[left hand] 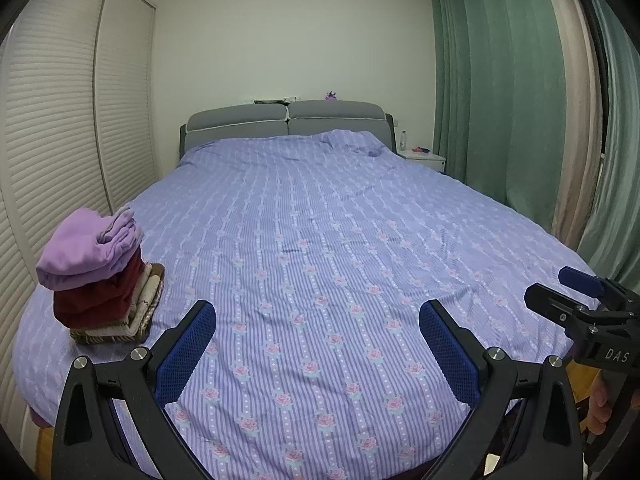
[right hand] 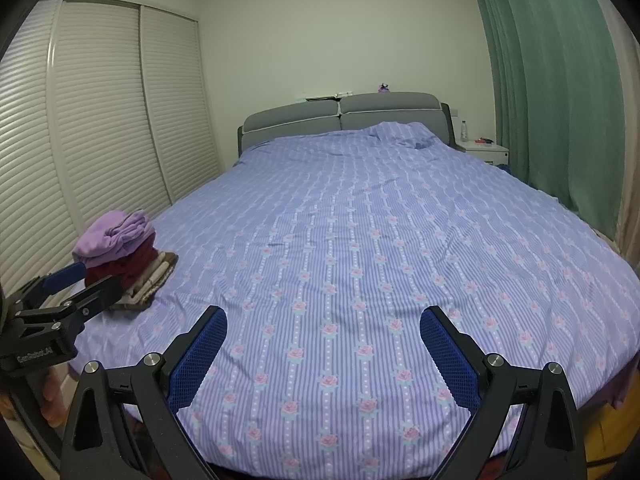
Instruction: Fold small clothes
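Observation:
A stack of folded small clothes (left hand: 100, 276) sits at the bed's left edge: a lilac piece on top, a dark red one under it, brown and cream pieces at the bottom. It also shows in the right wrist view (right hand: 124, 258). My left gripper (left hand: 316, 316) is open and empty above the bed's foot, right of the stack. My right gripper (right hand: 323, 322) is open and empty over the bedspread. The right gripper shows at the left wrist view's right edge (left hand: 560, 288). The left gripper shows at the right wrist view's left edge (right hand: 86, 278), just in front of the stack.
The bed has a purple striped floral bedspread (left hand: 320, 240) and a grey headboard (left hand: 286, 122). White louvred wardrobe doors (left hand: 60, 120) stand to the left. Green curtains (left hand: 500, 100) hang to the right, with a white nightstand (left hand: 424, 158) beside the headboard.

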{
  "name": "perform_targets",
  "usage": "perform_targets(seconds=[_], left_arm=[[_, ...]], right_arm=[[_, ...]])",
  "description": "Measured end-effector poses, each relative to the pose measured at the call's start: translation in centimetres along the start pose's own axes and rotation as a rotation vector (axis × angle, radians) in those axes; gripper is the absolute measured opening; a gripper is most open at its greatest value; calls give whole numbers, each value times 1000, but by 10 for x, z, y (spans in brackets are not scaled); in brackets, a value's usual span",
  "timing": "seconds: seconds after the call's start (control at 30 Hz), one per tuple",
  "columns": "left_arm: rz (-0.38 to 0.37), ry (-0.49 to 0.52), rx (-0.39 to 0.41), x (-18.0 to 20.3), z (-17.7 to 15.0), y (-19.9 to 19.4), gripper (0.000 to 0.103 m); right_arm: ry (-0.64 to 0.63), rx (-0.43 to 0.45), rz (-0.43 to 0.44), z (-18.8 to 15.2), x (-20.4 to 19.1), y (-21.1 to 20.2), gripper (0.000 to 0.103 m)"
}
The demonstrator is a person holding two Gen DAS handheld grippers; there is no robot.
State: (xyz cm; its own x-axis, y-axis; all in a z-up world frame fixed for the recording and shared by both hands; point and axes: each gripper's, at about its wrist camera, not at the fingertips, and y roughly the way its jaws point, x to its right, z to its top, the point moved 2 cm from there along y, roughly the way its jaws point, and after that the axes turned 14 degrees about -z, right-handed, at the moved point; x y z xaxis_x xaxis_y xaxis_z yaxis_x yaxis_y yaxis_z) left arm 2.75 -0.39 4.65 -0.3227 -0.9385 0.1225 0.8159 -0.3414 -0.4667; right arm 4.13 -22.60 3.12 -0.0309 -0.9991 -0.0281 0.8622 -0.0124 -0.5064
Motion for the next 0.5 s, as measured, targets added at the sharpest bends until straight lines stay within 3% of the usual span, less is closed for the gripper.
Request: perform_targets(seconds=[0.5], left_arm=[[-3,12,3,4,0,-2,103]], right_arm=[[2,2,1,0,1,-2,98]])
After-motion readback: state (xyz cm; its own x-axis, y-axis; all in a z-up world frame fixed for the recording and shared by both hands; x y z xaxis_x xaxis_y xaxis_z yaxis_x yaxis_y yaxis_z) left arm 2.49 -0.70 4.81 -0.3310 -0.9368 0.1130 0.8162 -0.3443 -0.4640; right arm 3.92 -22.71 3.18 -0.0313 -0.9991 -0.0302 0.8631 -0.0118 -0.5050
